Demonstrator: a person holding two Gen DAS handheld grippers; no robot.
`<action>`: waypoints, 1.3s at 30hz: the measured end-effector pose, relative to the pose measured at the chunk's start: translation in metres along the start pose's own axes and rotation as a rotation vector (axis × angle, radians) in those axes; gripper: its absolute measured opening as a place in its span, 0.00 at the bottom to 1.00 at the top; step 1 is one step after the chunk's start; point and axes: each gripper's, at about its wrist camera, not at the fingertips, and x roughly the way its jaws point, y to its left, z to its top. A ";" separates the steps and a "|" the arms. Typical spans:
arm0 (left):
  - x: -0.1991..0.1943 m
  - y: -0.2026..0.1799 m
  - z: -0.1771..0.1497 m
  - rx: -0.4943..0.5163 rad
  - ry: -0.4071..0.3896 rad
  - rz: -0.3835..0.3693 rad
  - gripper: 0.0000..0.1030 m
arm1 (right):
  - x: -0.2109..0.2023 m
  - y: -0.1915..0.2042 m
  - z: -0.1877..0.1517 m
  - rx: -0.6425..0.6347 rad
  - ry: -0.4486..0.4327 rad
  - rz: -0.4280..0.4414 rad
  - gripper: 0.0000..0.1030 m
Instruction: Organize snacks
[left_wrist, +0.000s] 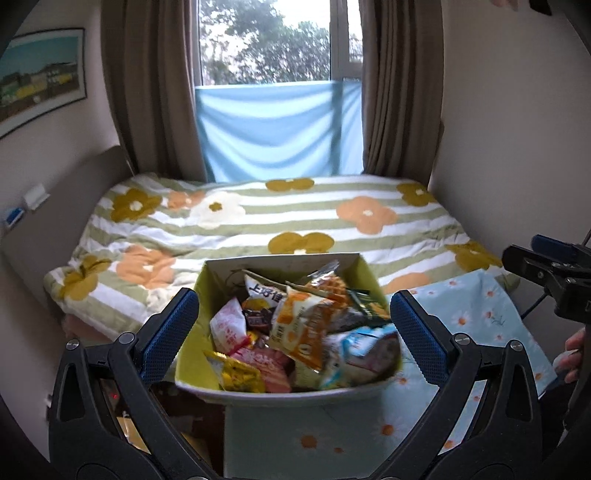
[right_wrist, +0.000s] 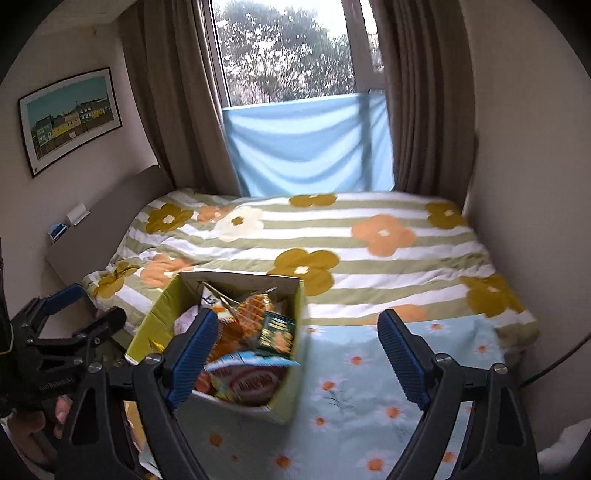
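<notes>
With your left gripper (left_wrist: 293, 334) and right gripper (right_wrist: 297, 363) both spread wide and holding nothing, the snacks (left_wrist: 295, 325) sit heaped in the yellow-green box (left_wrist: 280, 391) on the daisy-print cloth (right_wrist: 369, 398), bed (right_wrist: 332, 236) beyond, so the sorting looks about finished.
</notes>
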 end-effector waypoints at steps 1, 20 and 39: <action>-0.007 -0.005 -0.004 -0.004 -0.008 -0.001 1.00 | -0.009 -0.003 -0.004 -0.004 -0.008 -0.010 1.00; -0.099 -0.068 -0.066 0.000 -0.076 0.035 1.00 | -0.094 -0.039 -0.085 -0.002 -0.101 -0.156 1.00; -0.115 -0.069 -0.068 -0.002 -0.091 0.036 1.00 | -0.104 -0.035 -0.090 0.005 -0.118 -0.150 1.00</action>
